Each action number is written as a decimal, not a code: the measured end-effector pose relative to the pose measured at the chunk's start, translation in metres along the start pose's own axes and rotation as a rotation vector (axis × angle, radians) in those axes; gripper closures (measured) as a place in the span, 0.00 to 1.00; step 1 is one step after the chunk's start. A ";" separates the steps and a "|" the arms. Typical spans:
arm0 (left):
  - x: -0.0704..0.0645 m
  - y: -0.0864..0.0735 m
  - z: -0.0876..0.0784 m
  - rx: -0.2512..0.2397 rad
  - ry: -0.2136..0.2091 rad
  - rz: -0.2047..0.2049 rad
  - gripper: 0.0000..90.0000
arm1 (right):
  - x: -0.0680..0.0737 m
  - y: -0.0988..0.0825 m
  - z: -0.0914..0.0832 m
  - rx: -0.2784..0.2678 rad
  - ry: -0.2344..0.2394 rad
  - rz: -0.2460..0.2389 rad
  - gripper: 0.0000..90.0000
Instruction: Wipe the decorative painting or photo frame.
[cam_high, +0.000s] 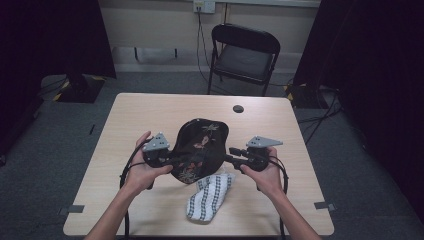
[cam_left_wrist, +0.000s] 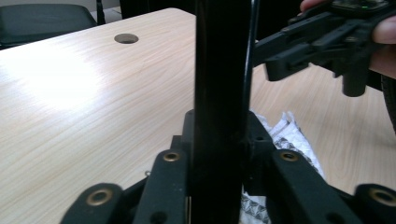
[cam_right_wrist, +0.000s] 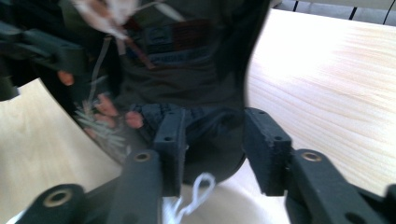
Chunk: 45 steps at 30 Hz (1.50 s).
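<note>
One glossy black lacquered tray with a wavy rim and painted flowers and insects (cam_high: 200, 147), held tilted above the middle of a light wooden table (cam_high: 150, 110), its painted face turned up towards the person. Left gripper (cam_high: 167, 160), held in the person's left hand (cam_high: 142, 172): jaws closed tight on the tray's left rim, which in the left gripper view stands as a dark upright edge (cam_left_wrist: 219, 93) between them. Right gripper (cam_high: 235, 156), held in the right hand (cam_high: 265, 175): jaws parted, set either side of the tray's right rim; in the right gripper view the rim (cam_right_wrist: 210, 116) sits between the two pads with a clear gap on one side, so it is not clamped. One white cloth with dark stripes (cam_high: 210, 196), crumpled, lying on the table just below the tray, near the person's edge. One dark round hole (cam_high: 238, 108) near the table's far edge. One black folding chair (cam_high: 245, 55) beyond the table, against the wall.
</note>
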<state>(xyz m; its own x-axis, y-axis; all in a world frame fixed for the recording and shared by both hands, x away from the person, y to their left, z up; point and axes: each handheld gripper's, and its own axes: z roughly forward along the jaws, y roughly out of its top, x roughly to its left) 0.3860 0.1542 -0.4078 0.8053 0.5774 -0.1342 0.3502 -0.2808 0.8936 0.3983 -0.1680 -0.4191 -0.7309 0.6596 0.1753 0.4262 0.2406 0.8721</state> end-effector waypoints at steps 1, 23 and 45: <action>-0.001 0.000 0.000 0.006 0.003 -0.003 0.85 | 0.004 -0.001 -0.004 0.000 0.008 -0.007 0.62; -0.004 -0.006 0.000 0.016 0.012 -0.025 0.86 | 0.050 -0.067 0.035 0.292 0.145 -0.076 0.45; -0.005 -0.006 0.000 0.040 0.044 -0.041 0.81 | 0.048 -0.071 0.040 0.299 0.114 -0.117 0.75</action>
<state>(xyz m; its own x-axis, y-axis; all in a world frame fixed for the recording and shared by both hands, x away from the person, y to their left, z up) 0.3796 0.1529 -0.4122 0.7681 0.6223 -0.1507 0.4022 -0.2859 0.8698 0.3542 -0.1246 -0.4909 -0.8318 0.5354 0.1463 0.4609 0.5195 0.7195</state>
